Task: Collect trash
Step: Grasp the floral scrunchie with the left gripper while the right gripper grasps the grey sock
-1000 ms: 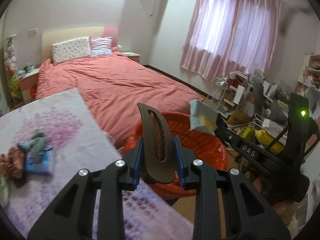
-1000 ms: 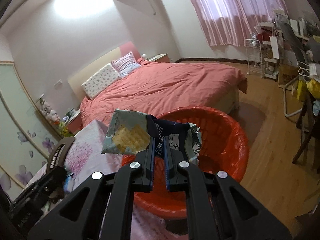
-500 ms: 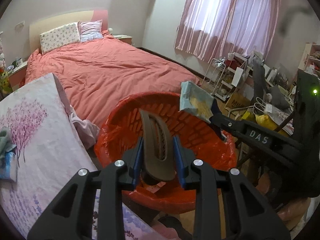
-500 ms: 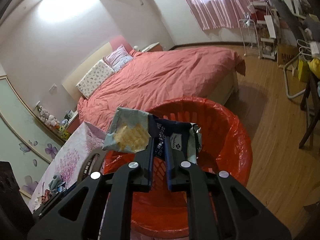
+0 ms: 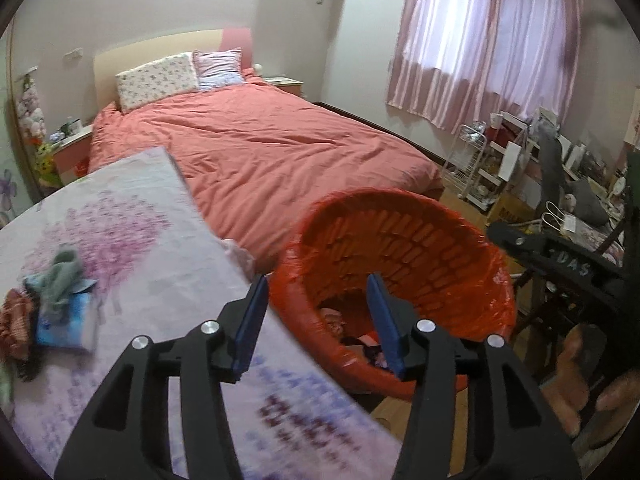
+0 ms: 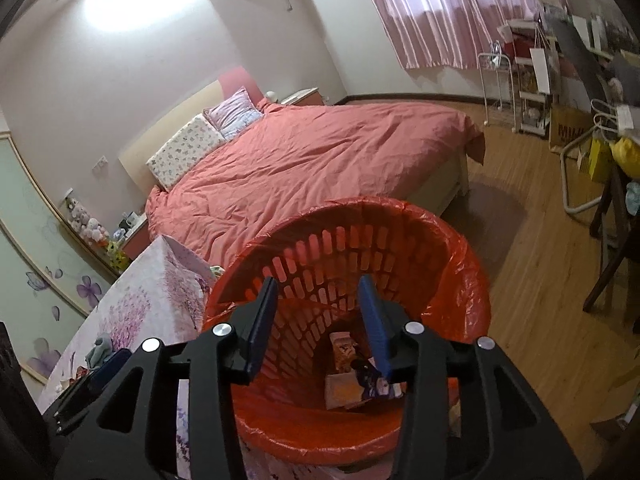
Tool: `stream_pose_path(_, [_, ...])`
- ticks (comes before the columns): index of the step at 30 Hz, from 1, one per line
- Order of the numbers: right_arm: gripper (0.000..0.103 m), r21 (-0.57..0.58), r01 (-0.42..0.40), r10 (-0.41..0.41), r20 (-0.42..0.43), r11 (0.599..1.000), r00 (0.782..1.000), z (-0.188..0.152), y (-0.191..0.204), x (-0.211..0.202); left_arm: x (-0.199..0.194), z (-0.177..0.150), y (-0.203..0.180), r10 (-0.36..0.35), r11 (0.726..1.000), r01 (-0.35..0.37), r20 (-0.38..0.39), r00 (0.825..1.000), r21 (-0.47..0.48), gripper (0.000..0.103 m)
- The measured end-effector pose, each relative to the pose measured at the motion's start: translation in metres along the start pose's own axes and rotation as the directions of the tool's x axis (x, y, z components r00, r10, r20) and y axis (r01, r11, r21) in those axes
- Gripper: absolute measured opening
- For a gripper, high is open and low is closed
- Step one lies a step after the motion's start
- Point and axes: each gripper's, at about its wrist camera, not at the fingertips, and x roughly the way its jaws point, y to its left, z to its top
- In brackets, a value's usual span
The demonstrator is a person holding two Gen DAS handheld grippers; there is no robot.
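A red slatted bin [image 5: 400, 236] lined with a red plastic bag stands on the floor beside the table. My left gripper [image 5: 318, 280] hangs over its near left rim. Its jaws are opening and nothing is between them. My right gripper [image 6: 318, 282] points down into the bin [image 6: 440, 248], jaws also opening and empty. A crumpled snack bag [image 6: 342, 394] lies at the bottom among other wrappers. A small heap of leftover trash [image 5: 52, 300] sits on the table at the left.
The table [image 5: 132, 240] wears a purple floral cloth, and its edge runs next to the bin. A bed with a salmon cover [image 5: 260, 148] lies behind. Cluttered shelves and a chair [image 5: 560, 184] crowd the right. Wooden floor [image 6: 540, 280] is to the bin's right.
Both grippers have opened. The brown slotted piece has left the left jaws, and the snack bag has dropped from the right jaws into the bin. The left view swung back toward the table.
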Motion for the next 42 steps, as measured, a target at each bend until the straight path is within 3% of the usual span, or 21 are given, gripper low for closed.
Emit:
stream_pose_path(9, [0.048, -0.087, -0.019, 0.02, 0.008, 0.996, 1.0, -0.01, 0.044, -0.013, -0.053, -0.016, 0.042, 0.114, 0.993, -0.112, 0.039, 0.993, -0.032, 0.058])
stream_pose_path(19, [0.053, -0.201, -0.082, 0.078, -0.028, 0.976, 0.997, -0.035, 0.096, -0.022, -0.113, -0.051, 0.122, 0.267, 0.957, -0.26, 0.039, 0.963, -0.129, 0.061])
stream_pose_path(24, [0.053, -0.274, -0.125, 0.108, -0.078, 0.953, 0.991, -0.054, 0.128, -0.017, -0.138, -0.07, 0.17, 0.358, 0.916, -0.348, 0.017, 0.934, -0.199, 0.062])
stream_pose_path(33, [0.053, -0.423, -0.199, 0.135, -0.178, 0.884, 0.975, -0.093, 0.193, 0.005, -0.178, -0.109, 0.271, 0.518, 0.798, -0.505, -0.054, 0.854, -0.328, 0.063])
stream_pose_path(37, [0.053, -0.463, -0.241, 0.161, -0.205, 0.853, 0.965, -0.104, 0.224, 0.021, -0.189, -0.117, 0.306, 0.528, 0.767, -0.508, -0.065, 0.847, -0.393, 0.063])
stream_pose_path(42, [0.053, -0.461, -0.31, 0.206, -0.262, 0.832, 0.943, -0.109, 0.263, 0.049, -0.186, -0.116, 0.328, 0.511, 0.759, -0.488, -0.07, 0.857, -0.432, 0.063])
